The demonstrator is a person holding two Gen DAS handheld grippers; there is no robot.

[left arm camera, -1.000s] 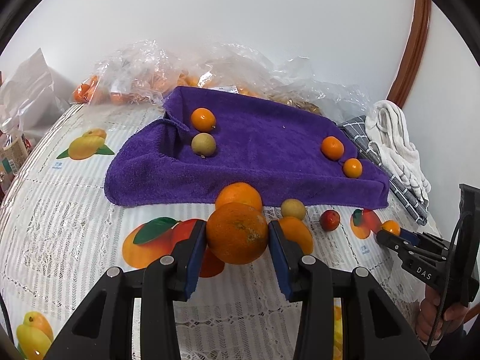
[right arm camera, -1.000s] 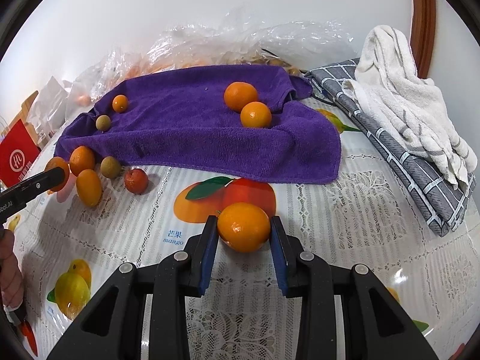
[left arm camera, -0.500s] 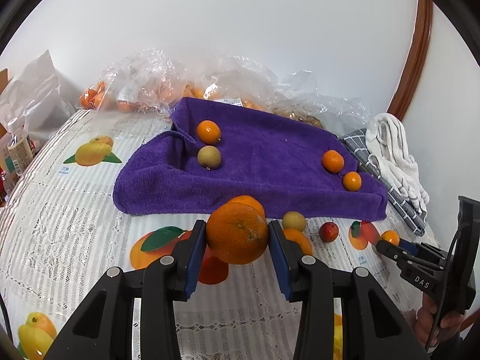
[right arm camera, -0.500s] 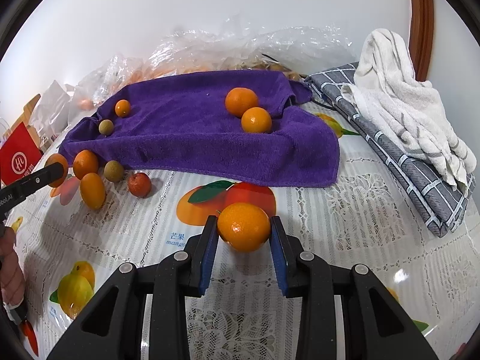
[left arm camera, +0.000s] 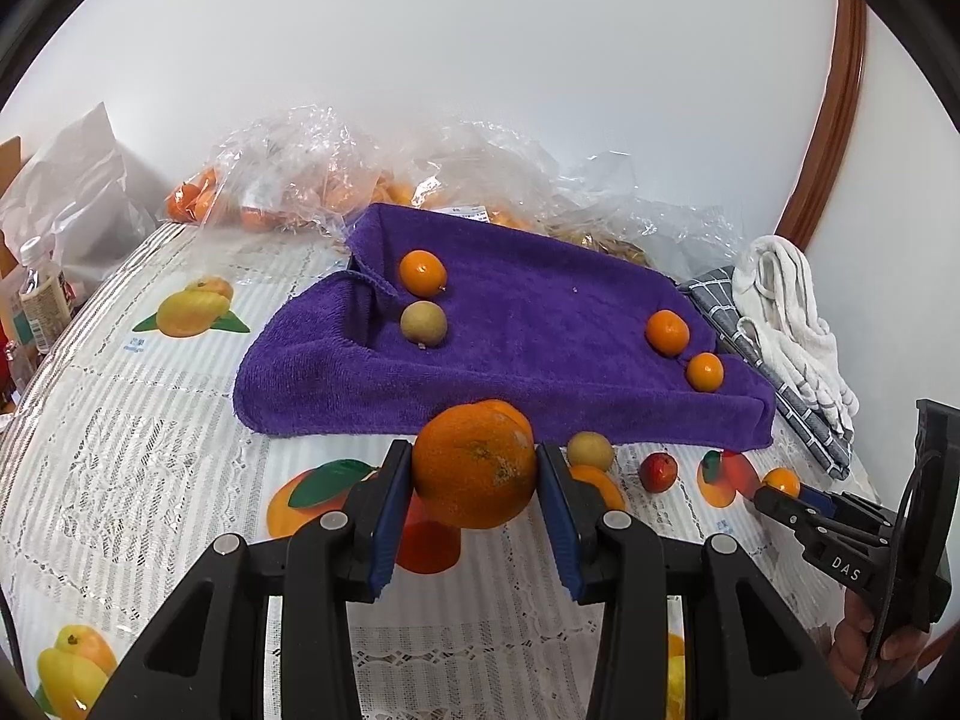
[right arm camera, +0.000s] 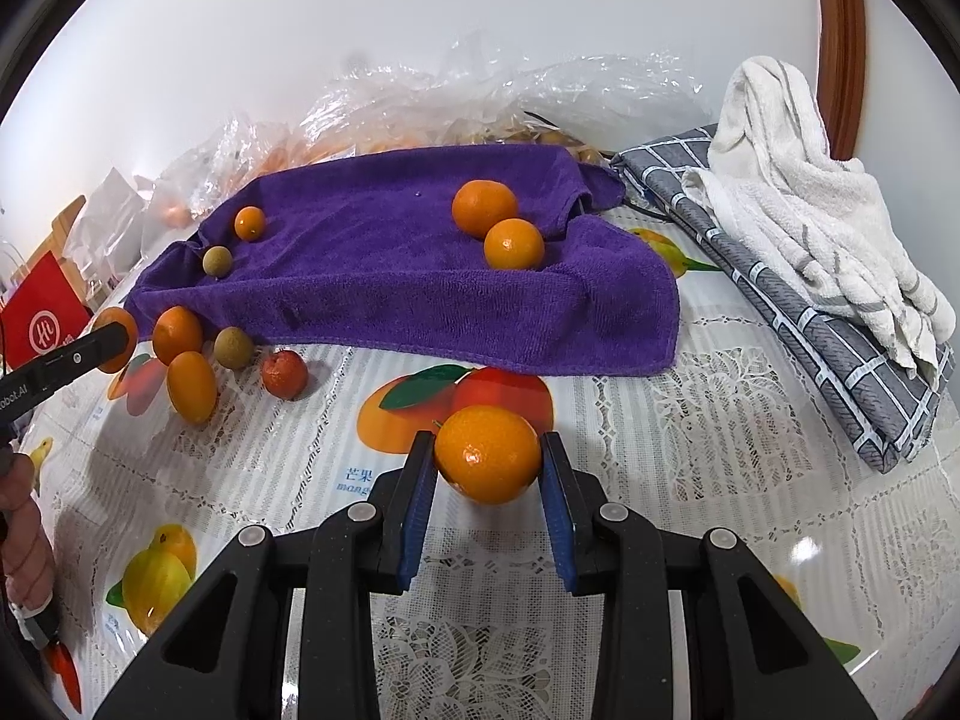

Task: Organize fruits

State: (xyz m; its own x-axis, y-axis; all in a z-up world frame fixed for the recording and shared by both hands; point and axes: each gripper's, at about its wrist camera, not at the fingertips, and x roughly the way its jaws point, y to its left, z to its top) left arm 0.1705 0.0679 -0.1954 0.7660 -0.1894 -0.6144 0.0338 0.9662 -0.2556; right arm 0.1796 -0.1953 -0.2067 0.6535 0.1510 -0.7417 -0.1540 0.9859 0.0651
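My left gripper (left arm camera: pixel 474 474) is shut on a large orange (left arm camera: pixel 474 465), held above the table in front of the purple towel (left arm camera: pixel 516 360). My right gripper (right arm camera: pixel 487 459) is shut on a small orange (right arm camera: pixel 487 453), also short of the towel (right arm camera: pixel 390 276). On the towel lie an orange (left arm camera: pixel 422 271) and a brownish round fruit (left arm camera: pixel 423 324) at its left, and two oranges (left arm camera: pixel 667 331) at its right. Several loose fruits (right arm camera: pixel 192 384) lie on the tablecloth at the towel's near left edge, among them a small red one (right arm camera: pixel 284 373).
Clear plastic bags of fruit (left arm camera: pixel 336 180) lie behind the towel against the wall. A grey checked cloth with a white towel on it (right arm camera: pixel 828 252) lies to the right. A red box (right arm camera: pixel 42 318) and a bottle (left arm camera: pixel 36 300) stand at the table's left edge.
My left gripper has risen and pulled back a little with the large orange, so the towel sits lower and farther. My right gripper has moved slightly back with its orange.
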